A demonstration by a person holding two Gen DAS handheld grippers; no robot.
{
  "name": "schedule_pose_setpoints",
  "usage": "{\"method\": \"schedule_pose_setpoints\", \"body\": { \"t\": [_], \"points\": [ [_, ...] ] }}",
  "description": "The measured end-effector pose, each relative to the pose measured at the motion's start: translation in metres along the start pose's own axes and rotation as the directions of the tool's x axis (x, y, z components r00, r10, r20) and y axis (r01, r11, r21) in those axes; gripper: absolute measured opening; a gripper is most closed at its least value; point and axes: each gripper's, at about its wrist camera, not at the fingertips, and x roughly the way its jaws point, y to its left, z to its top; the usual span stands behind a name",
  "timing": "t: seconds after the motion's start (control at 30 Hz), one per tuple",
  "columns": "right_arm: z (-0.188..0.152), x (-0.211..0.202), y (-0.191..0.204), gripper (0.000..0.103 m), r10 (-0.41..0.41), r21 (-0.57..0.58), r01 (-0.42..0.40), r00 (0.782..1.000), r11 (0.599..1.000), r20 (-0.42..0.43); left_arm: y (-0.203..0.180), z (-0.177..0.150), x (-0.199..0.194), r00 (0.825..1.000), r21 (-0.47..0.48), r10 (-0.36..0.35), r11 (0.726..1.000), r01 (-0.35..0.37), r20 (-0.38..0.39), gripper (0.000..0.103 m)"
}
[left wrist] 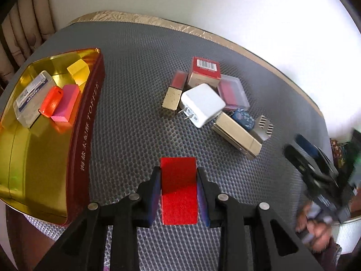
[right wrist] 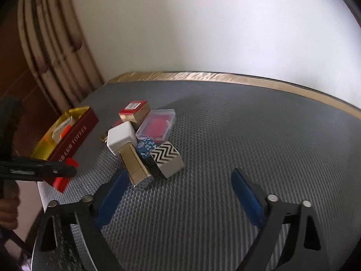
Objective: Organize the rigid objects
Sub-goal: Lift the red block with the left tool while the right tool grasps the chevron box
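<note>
Sitting clamped between the left hand-held gripper pads: red block.

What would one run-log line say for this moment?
left gripper: shut on red block | right gripper: open, empty | tin: four items | pile: waiting

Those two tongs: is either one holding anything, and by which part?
The left tongs clamp a red block by its two long side faces, around mid-length. The right tongs hold nothing.
</note>
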Motion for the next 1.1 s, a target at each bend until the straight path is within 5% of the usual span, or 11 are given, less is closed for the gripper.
{"method": "schedule_pose_setpoints", "body": {
  "t": [0.53,0.63,0.87,1.1],
  "points": [
    [0.022,0.056,0.009,0.057,0.055,-0.104,-0.069,0.989,0.992,-0.135,0.009,0.002,-0.042,0.998,-0.001,-0.038,0.999,0.038,0.045,0.03],
    [0.022,0.066,0.013,0.03,0.068,-0.122,-0.089,0.984,0.989,-0.166,0.02,0.001,-0.055,0.998,-0.014,-0.032,0.999,0.033,0.06,0.03],
    [0.017,0.065,0.016,0.028,0.044,-0.13,-0.064,0.988,0.989,-0.15,0.058,0.005,-0.082,0.995,-0.079,0.011,0.997,-0.003,0.097,0.03],
    [-0.007,0.019,-0.008,0.028,-0.105,-0.012,0.105,0.994,0.994,-0.026,0.128,0.022,-0.102,0.98,-0.173,0.154,0.976,-0.131,0.126,0.03]
  ]
}}
